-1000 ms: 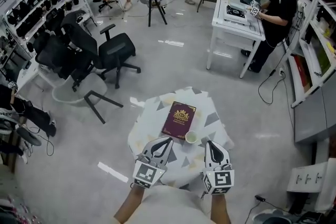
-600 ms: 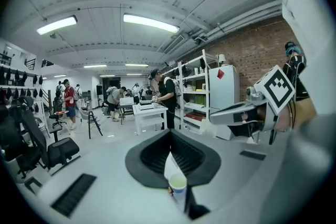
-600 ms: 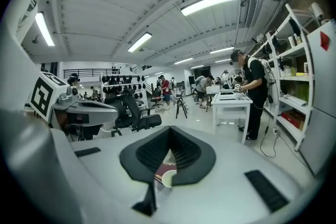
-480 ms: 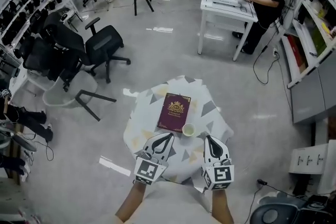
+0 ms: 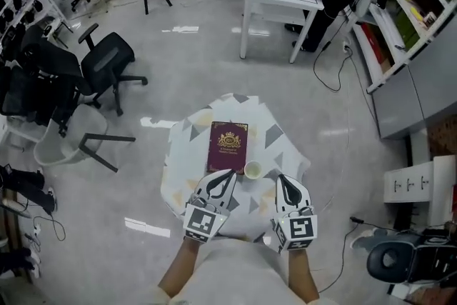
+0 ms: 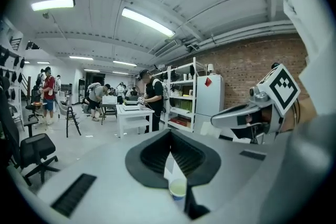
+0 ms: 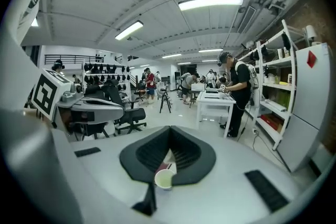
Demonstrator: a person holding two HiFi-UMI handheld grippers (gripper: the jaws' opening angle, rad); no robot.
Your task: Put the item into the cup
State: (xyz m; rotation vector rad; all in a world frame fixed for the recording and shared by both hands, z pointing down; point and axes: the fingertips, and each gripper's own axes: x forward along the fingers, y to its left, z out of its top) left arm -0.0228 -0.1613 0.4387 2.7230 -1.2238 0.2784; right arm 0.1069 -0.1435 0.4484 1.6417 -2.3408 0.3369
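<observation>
- The left claw (image 5: 230, 175) is held over the near edge of the counter (image 5: 187, 153). Its jaws are drawn together to a thin slit, and nothing is gripped. Over the last second it has been kept in that place, while the view has been swung further over the counter.
- A dark red book (image 5: 227, 145) with a gold crest is seen lying flat at the middle of the counter. It has not been shifted on the patterned cloth.
- The cup (image 5: 253, 168) is stood upright, touching or just beside the near right corner of the book, just beyond the two claw tips. It is small, pale and round, with its mouth upward, and nothing can be made out inside it.
- The right claw (image 5: 281, 181) is likewise held narrow and empty at the near edge.
- No small item for the cup can be made out. Since only the view has changed, the task is judged not yet begun.
</observation>
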